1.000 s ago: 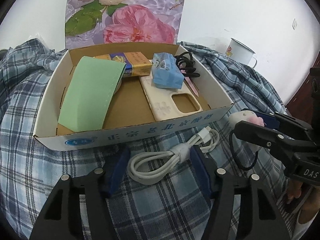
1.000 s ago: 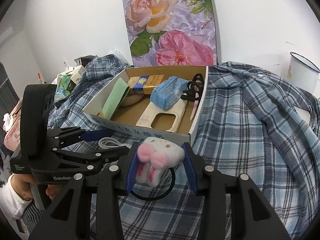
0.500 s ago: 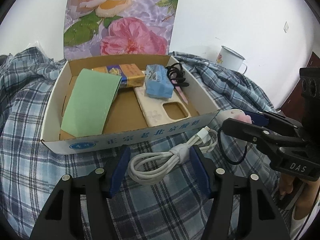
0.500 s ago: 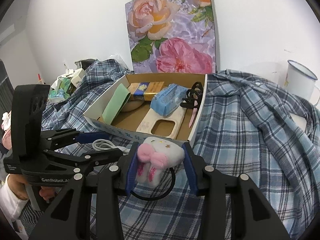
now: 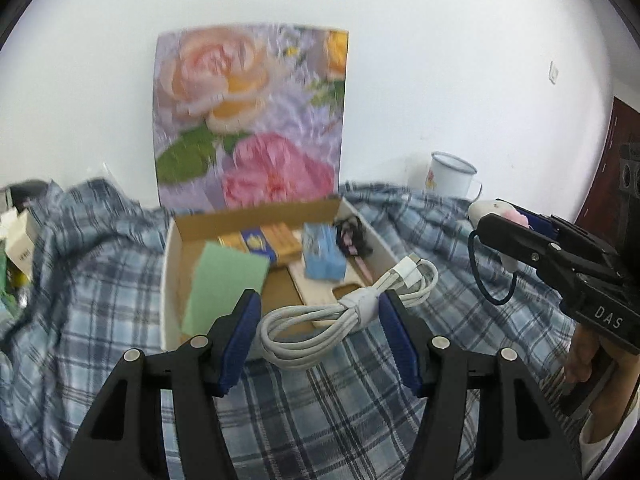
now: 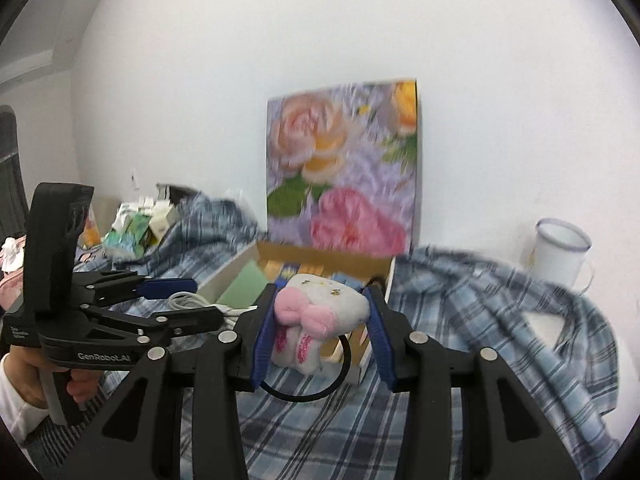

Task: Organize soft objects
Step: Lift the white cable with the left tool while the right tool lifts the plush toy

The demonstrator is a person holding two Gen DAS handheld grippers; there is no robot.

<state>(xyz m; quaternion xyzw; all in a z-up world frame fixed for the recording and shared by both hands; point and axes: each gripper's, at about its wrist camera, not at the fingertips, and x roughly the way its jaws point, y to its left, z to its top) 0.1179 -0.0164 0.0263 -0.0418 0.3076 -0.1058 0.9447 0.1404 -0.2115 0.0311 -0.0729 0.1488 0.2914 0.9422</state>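
Cardboard box (image 5: 174, 264) sits on plaid cloth (image 5: 100, 280), in front of the flower picture (image 5: 248, 120). Inside the box: green folded sheet (image 5: 224, 280) at its left, yellow-blue pack (image 5: 260, 242) at the back, blue tissue packet (image 5: 322, 254) right of centre, black hair clip (image 5: 352, 234) at back right w/ a pink stick beside it, beige phone case (image 5: 320, 292) flat on the bottom. Writing on the pack too blurred to read.

Left claw (image 5: 316, 312) pinches the white coiled cable (image 5: 344, 312), lifted above the box's front wall. Right claw (image 6: 320, 324), to the right of the box, is pressed on the white plush w/ pink bow (image 6: 320, 316); a black elastic loop (image 6: 308, 392) hangs under it, plush clear of the cloth.

White enamel mug (image 5: 452, 176) stands behind and right of the box, nr the wall. Readable text: "DAS" on the right claw body, "GenRobot.AI" on the left one.
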